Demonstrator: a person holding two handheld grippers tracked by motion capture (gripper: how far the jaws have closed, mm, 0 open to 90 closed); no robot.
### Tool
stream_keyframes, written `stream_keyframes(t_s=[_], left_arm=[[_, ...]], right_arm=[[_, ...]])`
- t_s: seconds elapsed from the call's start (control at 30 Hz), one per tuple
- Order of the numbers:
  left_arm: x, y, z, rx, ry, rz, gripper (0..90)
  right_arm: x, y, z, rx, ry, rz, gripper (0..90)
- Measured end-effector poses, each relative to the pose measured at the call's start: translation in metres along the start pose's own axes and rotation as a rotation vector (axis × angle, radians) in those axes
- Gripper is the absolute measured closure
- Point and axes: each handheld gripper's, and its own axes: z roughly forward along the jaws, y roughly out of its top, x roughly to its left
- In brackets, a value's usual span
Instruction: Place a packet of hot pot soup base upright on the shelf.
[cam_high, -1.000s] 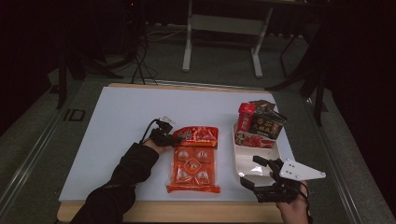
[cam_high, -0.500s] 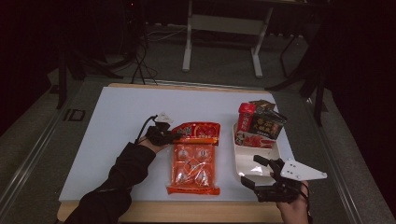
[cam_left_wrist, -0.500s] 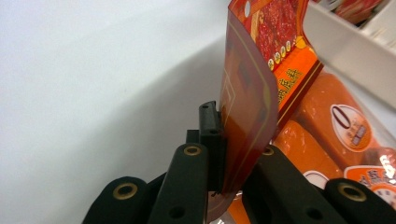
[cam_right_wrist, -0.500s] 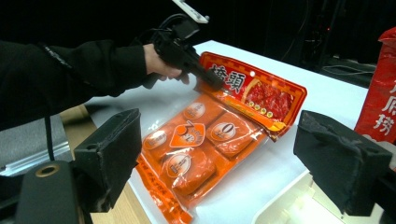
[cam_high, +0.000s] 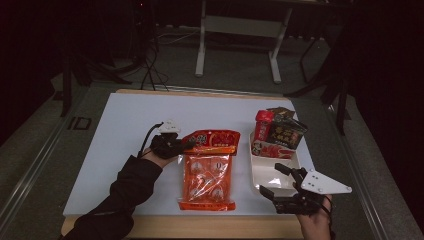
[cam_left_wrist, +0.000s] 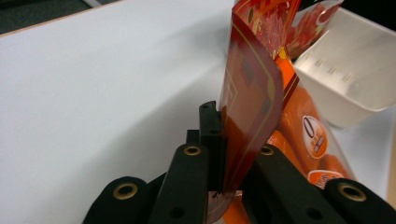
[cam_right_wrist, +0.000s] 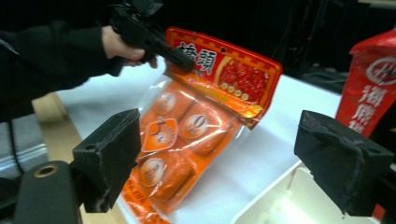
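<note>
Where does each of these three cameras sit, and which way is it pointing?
High view: above the person's side, looking forward and down on the table; both forearms show.
Left gripper view: rides the left gripper, looking along its jaws, shut on the orange snack bag.
Right gripper view: rides the right gripper, jaws open, facing the other hand.
All three share the bag and the white tray.

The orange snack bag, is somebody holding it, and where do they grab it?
Yes. The left gripper is shut on the orange snack bag, pinching the red top edge. The right gripper is open and holds nothing.
</note>
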Motion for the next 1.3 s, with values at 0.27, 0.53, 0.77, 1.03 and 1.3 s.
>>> stream_keyframes(t_s=[0.27,0.53,0.77,1.03,1.3], left_arm=[[-0.009,0.002,-0.010,-0.031,-0.017,0.009,89.7],[-0.017,0.004,-0.018,-0.059,-0.041,0.021,89.8],[-0.026,0.007,-0.026,-0.072,-0.061,0.045,89.9],[-0.039,0.011,-0.035,-0.089,-0.101,0.086,89.9],[-0.045,0.012,-0.039,-0.116,-0.137,0.087,90.0]], right_arm=[[-0.001,0.000,0.002,0.005,-0.005,0.033,13.5],[0.005,0.002,0.001,-0.016,-0.013,0.029,10.5],[0.004,0.008,0.009,0.018,-0.026,0.044,11.6],[-0.009,0.022,0.017,0.005,-0.019,0.048,12.9],[-0.019,0.031,0.039,0.009,0.011,0.074,13.8]])
